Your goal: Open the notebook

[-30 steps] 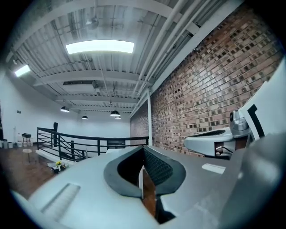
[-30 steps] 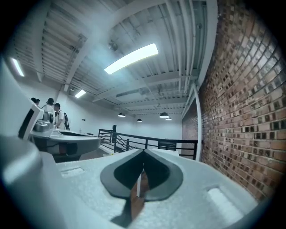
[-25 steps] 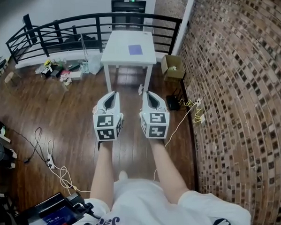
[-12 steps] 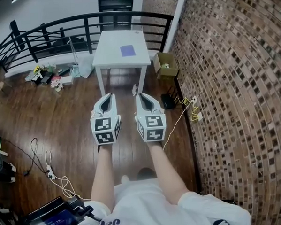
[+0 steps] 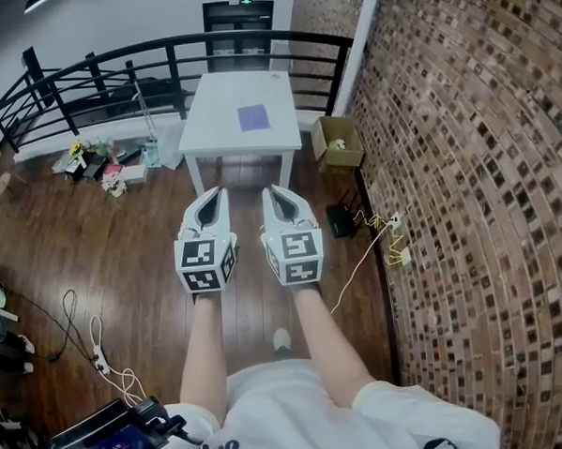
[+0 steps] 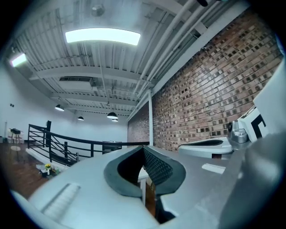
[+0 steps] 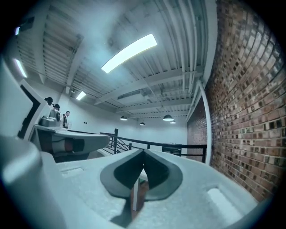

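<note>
Head view: I see the left claw and the right claw, pale moulded shells each backed by a cube of black-and-white square markers. They are held side by side on outstretched forearms and point level toward the desk. The desk is white and square-topped, on straight legs, and stands on a dark wood-plank floor well ahead of both claws. The notebook, a thin purple rectangle, lies flat on the desk top slightly right of centre. A black metal railing curves behind the desk. An open cardboard box sits near its right legs, close to the rough brick wall. Loose cables trail over the floor at left. Left gripper view: the dark ribbed pads meet at their tips, with nothing between them. Right gripper view: this claw is likewise closed tip to tip and empty.
</note>
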